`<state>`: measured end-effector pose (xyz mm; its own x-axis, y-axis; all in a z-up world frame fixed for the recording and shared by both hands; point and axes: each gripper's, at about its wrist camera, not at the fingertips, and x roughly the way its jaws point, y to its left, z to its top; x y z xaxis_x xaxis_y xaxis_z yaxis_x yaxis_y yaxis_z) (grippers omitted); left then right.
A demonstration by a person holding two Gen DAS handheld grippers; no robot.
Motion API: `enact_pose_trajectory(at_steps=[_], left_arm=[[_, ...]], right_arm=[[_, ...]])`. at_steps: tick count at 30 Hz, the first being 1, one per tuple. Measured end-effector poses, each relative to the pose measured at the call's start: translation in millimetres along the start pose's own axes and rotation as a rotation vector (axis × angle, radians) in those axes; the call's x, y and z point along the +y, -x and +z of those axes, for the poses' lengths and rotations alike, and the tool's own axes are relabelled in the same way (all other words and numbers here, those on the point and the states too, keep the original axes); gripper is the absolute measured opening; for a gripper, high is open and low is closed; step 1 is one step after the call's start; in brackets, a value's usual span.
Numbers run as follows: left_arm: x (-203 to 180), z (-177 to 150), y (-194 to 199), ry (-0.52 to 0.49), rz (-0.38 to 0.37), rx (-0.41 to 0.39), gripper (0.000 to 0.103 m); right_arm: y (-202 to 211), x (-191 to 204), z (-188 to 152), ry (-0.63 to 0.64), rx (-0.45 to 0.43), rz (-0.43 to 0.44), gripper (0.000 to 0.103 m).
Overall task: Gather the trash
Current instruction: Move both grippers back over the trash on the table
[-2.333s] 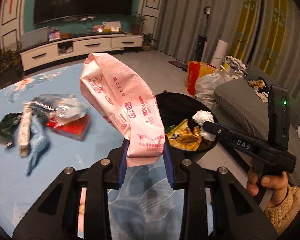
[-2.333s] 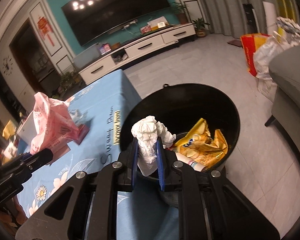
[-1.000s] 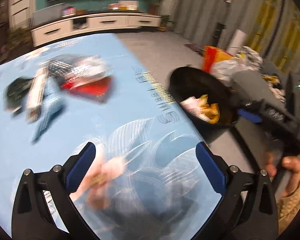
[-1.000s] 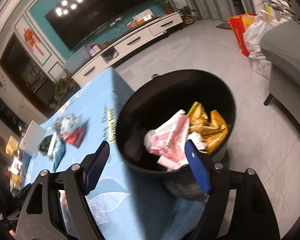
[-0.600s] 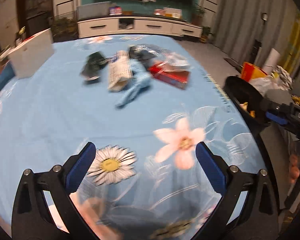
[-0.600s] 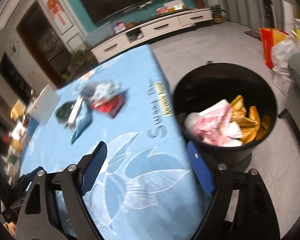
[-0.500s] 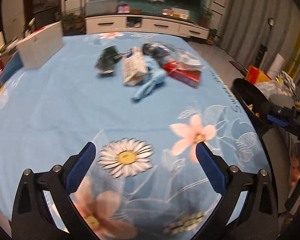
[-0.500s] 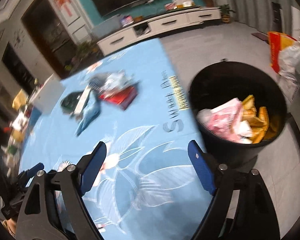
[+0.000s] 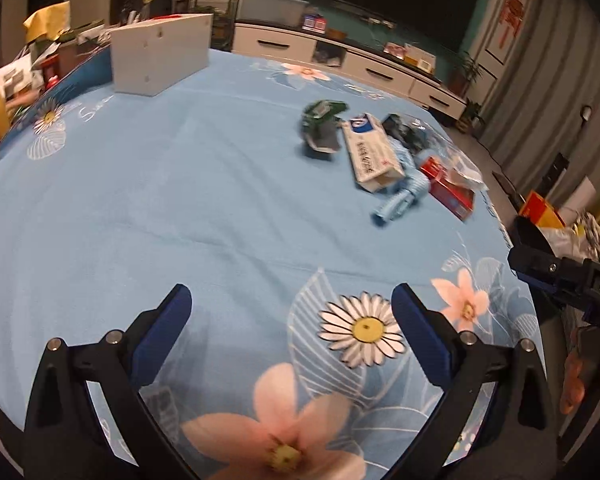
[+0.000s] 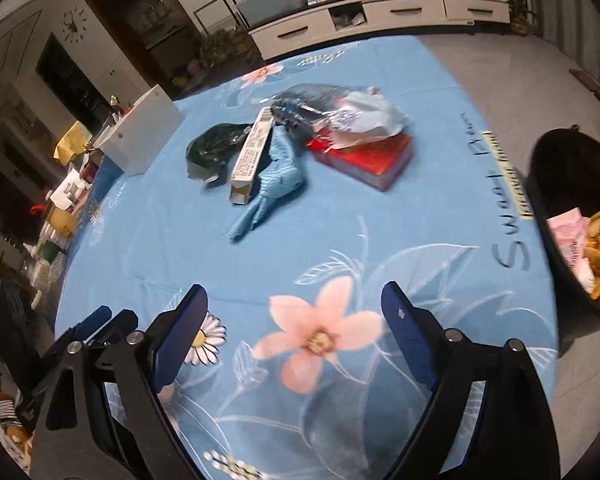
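A heap of trash lies on the blue flowered tablecloth: a red box, a crumpled clear wrapper, a long white carton, a blue cloth and a dark green bag. In the left wrist view the same heap shows the carton, red box and green bag. The black bin at the table's right edge holds pink and yellow wrappers. My right gripper is still opening, empty, short of the heap. My left gripper is open and empty.
A white box stands at the table's far left, also seen as a white box in the left wrist view. Clutter lines the left edge of the table. A TV cabinet stands beyond. A hand holds the right gripper's handle.
Both grippers swung left, away from the bin and over the table toward the heap. The right jaws widened. The bin slid to the right edge of the views.
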<state>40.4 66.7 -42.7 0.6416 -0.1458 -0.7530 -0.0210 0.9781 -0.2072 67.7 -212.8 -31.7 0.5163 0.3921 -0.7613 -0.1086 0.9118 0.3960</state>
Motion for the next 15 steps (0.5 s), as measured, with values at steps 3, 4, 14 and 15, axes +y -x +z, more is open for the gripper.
enact_pose_trajectory(at_steps=[3,4,14,15], left_arm=[[8.6,4.0,-4.3,0.029,0.007,0.003,0.1],[11.4,5.7,-6.2,0.037,0.009,0.004,0.1],[14.1,46.5,-27.0,0.052,-0.018,-0.036,0.1],[12.6,51.7,-29.0,0.042,-0.009,-0.043,0.1]], right_arm=[[-12.2,3.5,6.3,-0.019,0.017,0.016,0.089],[-15.8,4.7,8.4,-0.024,0.022,0.02,0.09],[-43.1,4.9,42.4,-0.066,-0.014,0.011,0.1],[-45.9,4.4,46.5,-0.068,-0.013,0.017,0.1]])
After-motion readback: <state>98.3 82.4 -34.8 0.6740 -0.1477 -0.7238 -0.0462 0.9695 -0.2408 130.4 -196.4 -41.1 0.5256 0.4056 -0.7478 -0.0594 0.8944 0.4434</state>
